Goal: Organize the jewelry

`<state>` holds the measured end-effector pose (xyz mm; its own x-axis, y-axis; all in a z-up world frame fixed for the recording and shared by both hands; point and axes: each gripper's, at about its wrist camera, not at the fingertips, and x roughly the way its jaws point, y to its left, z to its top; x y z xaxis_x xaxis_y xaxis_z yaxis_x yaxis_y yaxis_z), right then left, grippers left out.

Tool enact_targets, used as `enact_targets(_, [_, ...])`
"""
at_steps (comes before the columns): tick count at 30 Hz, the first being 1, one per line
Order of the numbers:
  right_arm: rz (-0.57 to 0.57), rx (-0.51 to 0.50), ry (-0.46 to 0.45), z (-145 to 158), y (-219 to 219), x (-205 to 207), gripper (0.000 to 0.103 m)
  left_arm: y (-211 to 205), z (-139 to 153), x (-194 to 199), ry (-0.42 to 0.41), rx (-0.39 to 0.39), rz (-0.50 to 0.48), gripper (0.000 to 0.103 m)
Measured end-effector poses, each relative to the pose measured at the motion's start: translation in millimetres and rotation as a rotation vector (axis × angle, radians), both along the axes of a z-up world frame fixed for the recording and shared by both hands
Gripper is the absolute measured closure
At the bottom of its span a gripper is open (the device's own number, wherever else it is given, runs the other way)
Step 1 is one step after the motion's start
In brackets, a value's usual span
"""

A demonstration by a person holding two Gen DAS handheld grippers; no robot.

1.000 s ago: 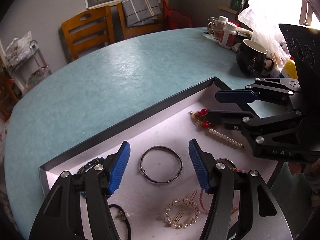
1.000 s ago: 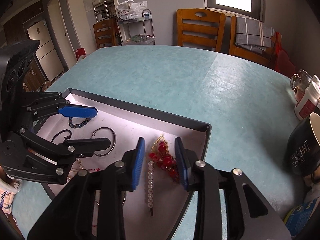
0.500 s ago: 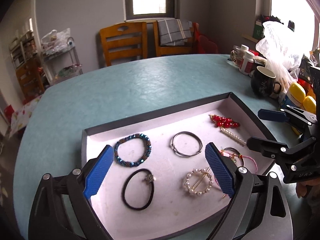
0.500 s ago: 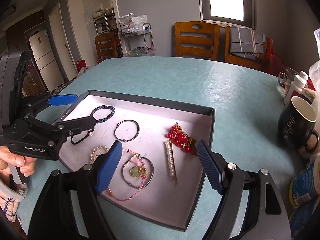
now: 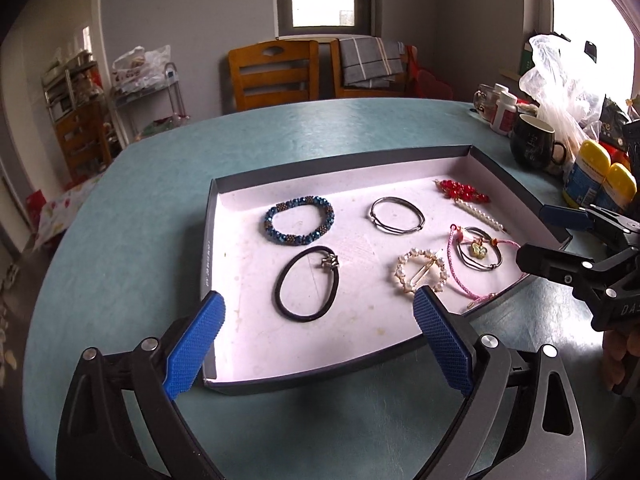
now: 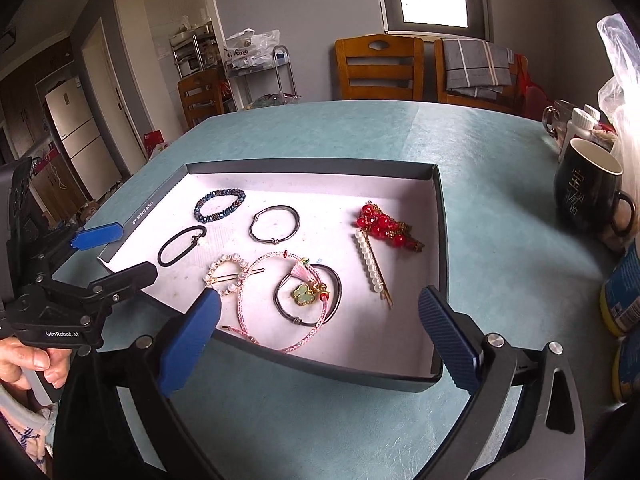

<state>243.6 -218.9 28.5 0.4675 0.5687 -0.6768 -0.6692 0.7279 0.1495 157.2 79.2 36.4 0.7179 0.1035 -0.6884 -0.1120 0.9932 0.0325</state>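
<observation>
Both tools – the left tool (image 5: 318, 314) and right tool (image 6: 320, 314) – hang spread wide and empty, their jaws just opened, near the shallow dark-walled tray (image 6: 439, 240) on the teal desk (image 6: 500, 240). The jewelry lies inside; the tangled pink cord bracelet (image 6: 256, 300) likely needs separating gently first.

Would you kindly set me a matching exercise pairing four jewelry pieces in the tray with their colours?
Things:
1. beaded bracelet
2. hair tie
3. braided cord bracelet
4. bead cluster ornament

Colours:
A. pink
B. red
C. dark blue
D. black

Pairs: 1-C, 2-D, 3-A, 4-B. All four lie inside the tray.
</observation>
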Motion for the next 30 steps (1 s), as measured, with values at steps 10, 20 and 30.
enact_targets(10, [-0.011,-0.026,-0.026,-3.1,3.2,-5.2,0.006,2.7,-5.3,0.4,-0.017,-0.041,-0.004,0.005])
enact_targets(20, [-0.014,-0.036,-0.03,-4.5,5.0,-6.1,0.005,3.7,-6.8,2.9,-0.008,-0.053,-0.005,0.003])
enact_targets(30, [-0.014,-0.036,-0.03,-4.3,4.6,-6.0,0.005,3.9,-6.6,2.8,-0.008,-0.053,-0.005,0.003])
